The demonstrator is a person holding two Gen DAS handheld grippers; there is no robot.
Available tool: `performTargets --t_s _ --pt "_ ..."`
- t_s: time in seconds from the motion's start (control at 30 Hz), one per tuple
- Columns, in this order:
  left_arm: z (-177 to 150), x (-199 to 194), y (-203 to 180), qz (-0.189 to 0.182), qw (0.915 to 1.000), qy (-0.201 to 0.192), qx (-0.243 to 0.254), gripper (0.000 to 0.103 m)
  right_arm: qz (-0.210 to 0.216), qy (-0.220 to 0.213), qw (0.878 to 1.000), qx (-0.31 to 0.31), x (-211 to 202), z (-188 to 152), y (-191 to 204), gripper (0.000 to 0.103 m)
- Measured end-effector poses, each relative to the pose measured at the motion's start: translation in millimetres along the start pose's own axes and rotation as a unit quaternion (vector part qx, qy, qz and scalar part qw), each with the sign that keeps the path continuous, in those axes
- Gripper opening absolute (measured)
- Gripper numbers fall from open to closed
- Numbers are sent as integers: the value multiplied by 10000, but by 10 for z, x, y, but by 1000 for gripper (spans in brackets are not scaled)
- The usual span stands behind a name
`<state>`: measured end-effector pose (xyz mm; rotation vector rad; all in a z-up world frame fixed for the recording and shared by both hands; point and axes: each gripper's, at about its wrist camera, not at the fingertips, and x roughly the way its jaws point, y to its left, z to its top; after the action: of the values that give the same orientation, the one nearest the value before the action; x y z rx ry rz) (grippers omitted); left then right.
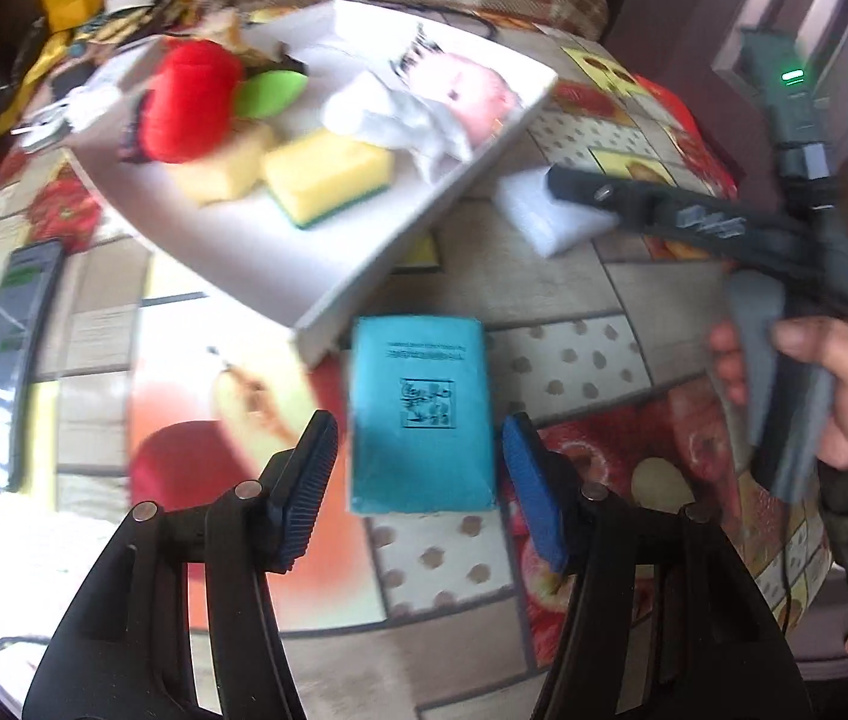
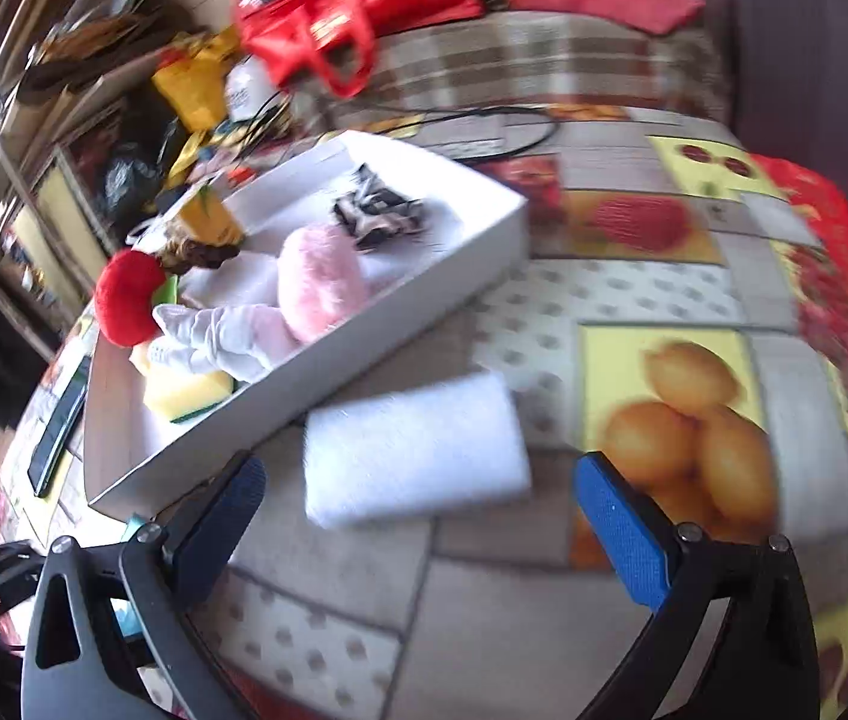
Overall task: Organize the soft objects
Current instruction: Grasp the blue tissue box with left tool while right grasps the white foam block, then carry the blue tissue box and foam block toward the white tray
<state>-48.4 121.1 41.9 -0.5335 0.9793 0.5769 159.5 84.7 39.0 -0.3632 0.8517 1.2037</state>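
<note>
a teal sponge (image 1: 420, 414) lay on the desk (image 1: 574, 360) at lower centre of the left wrist view, between the left gripper (image 1: 420, 480)'s parted fingers, untouched. a white sponge (image 2: 414, 450) lay before the right gripper (image 2: 417, 516), fingers wide apart. the white tray (image 1: 424, 210) above held a yellow sponge (image 1: 327, 174) and red plush (image 1: 189, 102).

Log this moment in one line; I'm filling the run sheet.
left gripper: open over teal sponge | right gripper: open by white sponge
</note>
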Motion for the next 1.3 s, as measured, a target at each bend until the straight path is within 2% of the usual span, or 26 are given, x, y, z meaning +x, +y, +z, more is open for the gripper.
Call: performTargets --t_s 0.17,0.3,0.33,0.37,0.43,0.67,0.9,0.97,1.0,1.13,1.3 --pt "36 -108 22 156 9998 -150 -32 57 -102 240 9985 -475 303 59 112 103" --pt "69 -108 8 208 9997 -160 -2 57 -368 383 9953 -811 391 3 155 103" --pt "75 -91 2 211 9997 -135 2 57 -400 415 9944 -890 388 -13 166 101" --pt "78 -69 7 210 9997 -99 -6 57 -447 416 9937 -944 375 -29 174 91" --pt "101 -12 -24 236 9997 -57 -29 57 -501 380 9930 -1002 325 -61 172 90" --pt "110 38 -114 226 9997 -41 17 58 -429 321 9983 -225 -10 -284 -90 90" --pt "54 330 -141 397 9985 343 119 58 -404 71 9985 364 -425 -401 -213 90" --pt "52 325 -149 304 9991 253 176 56 -375 -6 9982 460 -543 -423 -200 90" --pt "55 318 -163 219 9992 263 229 50 -364 -57 9982 483 -609 -428 -181 90" --pt "8 214 -238 -48 9988 197 447 50 -298 -286 9980 474 -875 -447 -66 90" --pt "69 -266 -237 -89 9972 -416 613 50 -267 -646 9958 585 -1195 -460 54 90"
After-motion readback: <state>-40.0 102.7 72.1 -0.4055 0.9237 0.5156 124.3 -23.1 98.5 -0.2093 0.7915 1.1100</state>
